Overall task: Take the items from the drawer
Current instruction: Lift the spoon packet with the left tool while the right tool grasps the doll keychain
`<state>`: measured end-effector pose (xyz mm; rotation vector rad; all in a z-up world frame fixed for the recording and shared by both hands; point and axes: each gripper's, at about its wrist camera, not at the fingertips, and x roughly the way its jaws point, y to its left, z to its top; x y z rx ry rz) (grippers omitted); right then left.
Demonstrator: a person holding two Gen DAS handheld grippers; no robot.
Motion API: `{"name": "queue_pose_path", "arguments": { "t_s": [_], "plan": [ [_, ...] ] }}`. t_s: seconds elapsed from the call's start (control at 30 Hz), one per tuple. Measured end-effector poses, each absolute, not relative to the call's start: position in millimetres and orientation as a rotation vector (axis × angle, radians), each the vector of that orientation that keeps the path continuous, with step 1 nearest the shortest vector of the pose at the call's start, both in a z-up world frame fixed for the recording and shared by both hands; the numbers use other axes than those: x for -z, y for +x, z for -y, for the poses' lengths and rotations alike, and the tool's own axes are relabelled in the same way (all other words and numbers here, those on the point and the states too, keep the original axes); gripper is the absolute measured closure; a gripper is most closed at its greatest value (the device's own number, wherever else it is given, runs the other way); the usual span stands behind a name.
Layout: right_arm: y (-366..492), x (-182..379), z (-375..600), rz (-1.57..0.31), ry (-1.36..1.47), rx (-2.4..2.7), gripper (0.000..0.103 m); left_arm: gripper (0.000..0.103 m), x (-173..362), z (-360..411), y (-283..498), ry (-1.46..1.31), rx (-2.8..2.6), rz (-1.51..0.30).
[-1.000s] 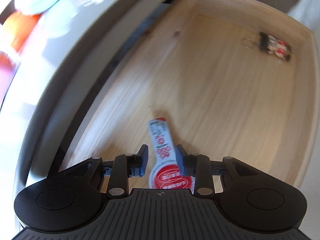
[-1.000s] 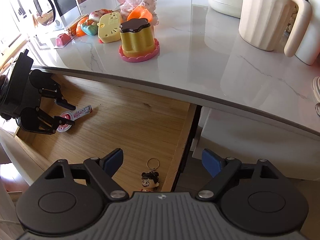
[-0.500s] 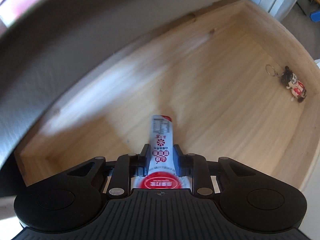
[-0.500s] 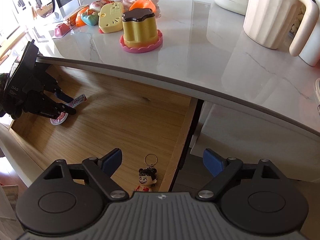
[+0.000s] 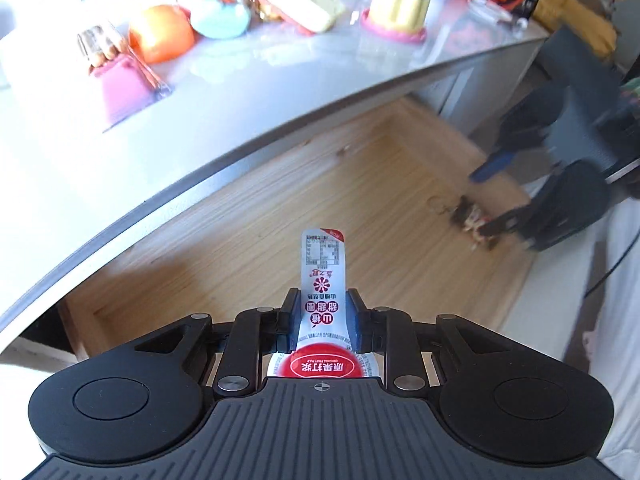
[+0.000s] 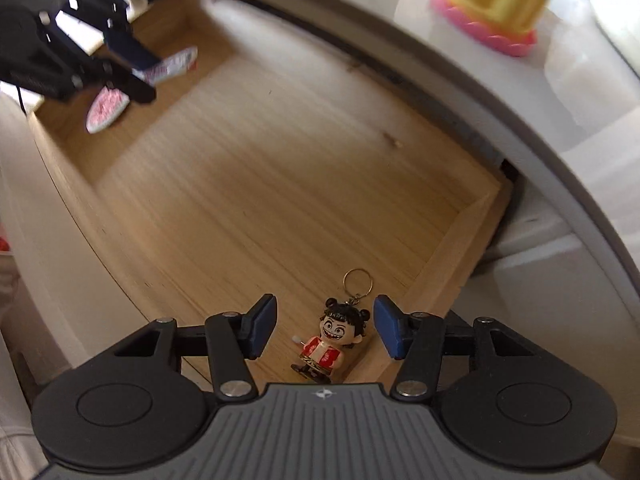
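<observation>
My left gripper (image 5: 323, 307) is shut on a red-and-white snack packet (image 5: 323, 276), lifted above the floor of the open wooden drawer (image 5: 280, 208). In the right wrist view that packet (image 6: 168, 69) hangs at the far left corner, in the left gripper (image 6: 132, 70). A small doll keychain (image 6: 330, 346) with a metal ring lies near the drawer's right wall. My right gripper (image 6: 326, 326) is down over the doll with a pad on each side; its jaws are closing and gaps still show. The left wrist view shows the right gripper (image 5: 492, 200) blurred over the keychain (image 5: 470, 216).
A grey marble countertop (image 5: 240, 80) overhangs the drawer's back. On it lie toys: an orange fruit (image 5: 162, 38), a pink block (image 5: 120, 84), a yellow cup on a pink base (image 6: 496, 4). The drawer's right wall (image 6: 452, 264) is close beside the doll.
The left gripper shut on the packet and lifted it off the drawer floor. The right gripper came down from above the counter into the drawer, and its jaws narrowed around the doll.
</observation>
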<state>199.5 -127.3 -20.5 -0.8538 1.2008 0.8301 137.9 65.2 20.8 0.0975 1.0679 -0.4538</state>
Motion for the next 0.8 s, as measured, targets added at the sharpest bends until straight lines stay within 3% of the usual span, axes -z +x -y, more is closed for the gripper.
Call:
{"name": "queue_pose_path", "arguments": {
  "t_s": [0.3, 0.33, 0.4, 0.6, 0.67, 0.7, 0.8],
  "plan": [
    [212, 63, 103, -1.421, -1.038, -0.775, 0.054, 0.076, -12, -49, 109, 0.123, 0.418, -1.074],
    [212, 65, 101, -1.422, -1.052, -0.770, 0.055, 0.076, -10, -50, 108, 0.120, 0.417, -1.079],
    [209, 67, 98, -1.421, -1.088, -0.769, 0.071, 0.076, -7, -55, 106, 0.111, 0.408, -1.088],
    [199, 61, 82, -1.342, -1.145, -0.802, 0.074, 0.076, -1, -60, 106, 0.090, 0.384, -1.100],
    [199, 53, 72, -1.302, -1.116, -0.818, 0.074, 0.076, -1, -61, 106, 0.084, 0.381, -1.099],
    [200, 48, 67, -1.282, -1.084, -0.835, 0.080, 0.076, 2, -59, 106, 0.084, 0.380, -1.103],
    [206, 29, 54, -1.241, -0.978, -0.879, 0.079, 0.076, 0, -65, 104, 0.088, 0.376, -1.108]
  ]
}}
